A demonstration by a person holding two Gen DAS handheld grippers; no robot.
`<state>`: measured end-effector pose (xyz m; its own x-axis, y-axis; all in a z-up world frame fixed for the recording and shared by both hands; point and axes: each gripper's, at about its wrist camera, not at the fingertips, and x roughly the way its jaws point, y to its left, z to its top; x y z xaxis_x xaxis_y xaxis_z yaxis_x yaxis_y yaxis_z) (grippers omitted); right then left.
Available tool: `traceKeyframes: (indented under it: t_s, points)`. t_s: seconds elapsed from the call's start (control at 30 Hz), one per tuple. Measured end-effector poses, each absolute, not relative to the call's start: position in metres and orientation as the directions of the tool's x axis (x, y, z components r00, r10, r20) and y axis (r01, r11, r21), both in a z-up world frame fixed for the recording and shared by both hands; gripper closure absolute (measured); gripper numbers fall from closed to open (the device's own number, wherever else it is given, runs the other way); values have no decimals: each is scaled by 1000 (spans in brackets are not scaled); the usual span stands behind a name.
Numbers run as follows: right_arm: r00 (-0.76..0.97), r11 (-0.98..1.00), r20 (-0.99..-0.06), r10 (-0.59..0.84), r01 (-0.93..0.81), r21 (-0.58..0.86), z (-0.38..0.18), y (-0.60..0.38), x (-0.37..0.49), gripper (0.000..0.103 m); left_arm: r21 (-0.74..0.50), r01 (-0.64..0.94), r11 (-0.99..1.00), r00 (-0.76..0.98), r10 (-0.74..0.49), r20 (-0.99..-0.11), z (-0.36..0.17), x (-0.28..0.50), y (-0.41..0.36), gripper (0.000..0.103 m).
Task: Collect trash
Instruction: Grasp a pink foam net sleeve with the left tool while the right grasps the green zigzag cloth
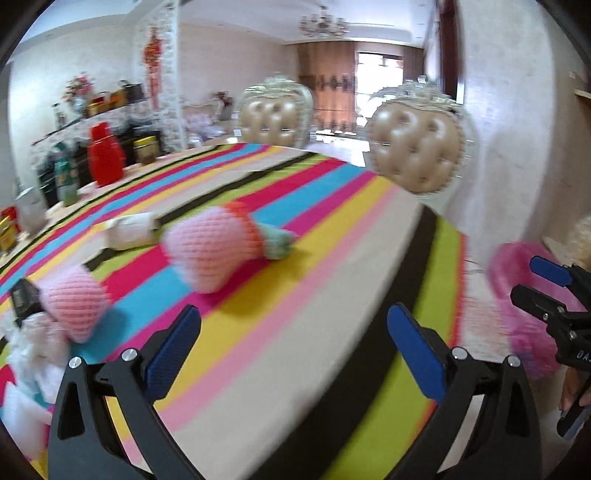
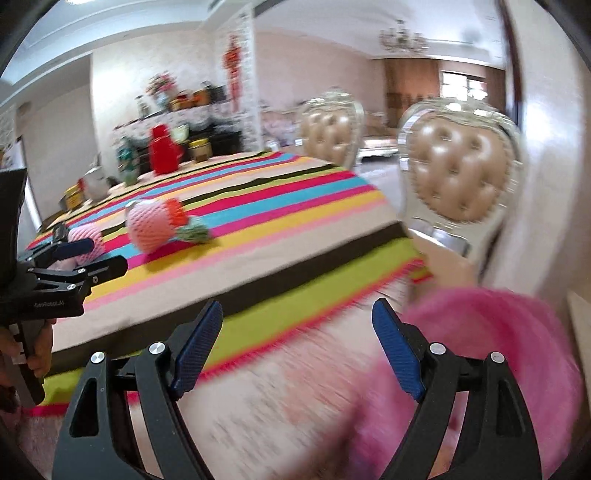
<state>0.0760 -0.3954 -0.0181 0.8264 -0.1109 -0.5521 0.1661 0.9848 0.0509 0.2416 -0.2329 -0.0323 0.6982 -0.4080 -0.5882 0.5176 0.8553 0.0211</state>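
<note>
A: Room? Pale walls, chandelier (image 1: 324, 23) on ceiling, bright window (image 1: 378, 70) far back.
B: Two tufted beige chairs (image 2: 460, 173), striped cloth on table (image 1: 332, 221), cluttered sideboard (image 2: 177, 122).

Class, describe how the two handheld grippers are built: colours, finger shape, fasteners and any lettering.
Both the left gripper and the right gripper have matte black, triangular cut-out arms joined by silver round screws. Each carries flat blue textured fingers. The left gripper's body, seen from the right wrist, bears small white lettering, too blurred to read.

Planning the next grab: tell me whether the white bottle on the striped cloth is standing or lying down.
Lying down: the white bottle rests on its side on the striped cloth, neck toward the pink foam net.
</note>
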Motion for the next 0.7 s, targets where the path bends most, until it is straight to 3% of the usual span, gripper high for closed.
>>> traceKeyframes:
  t_s: [0.23, 0.57, 0.63, 0.67, 0.7]
  points:
    - [802, 997, -593, -72, 63, -36, -20, -359, 154, 24, 71, 387, 919, 766, -277, -580, -38, 296, -194, 5]
    - [765, 1000, -643, -27, 19, -20, -32, -354, 208, 24, 20, 377, 926, 706, -273, -653, -57, 378, -215, 6]
    - [762, 1000, -647, -21, 17, -13, -34, -354, 214, 24, -7, 398, 917, 675, -298, -674, -63, 391, -222, 18]
    - [760, 1000, -650, -17, 18, -5, -34, -356, 218, 24, -24, 414, 910, 656, -317, -685, -64, 394, -225, 42]
    - [759, 1000, -651, -16, 19, -3, -35, -356, 220, 24, -39, 426, 904, 637, -330, -696, -66, 397, -227, 48]
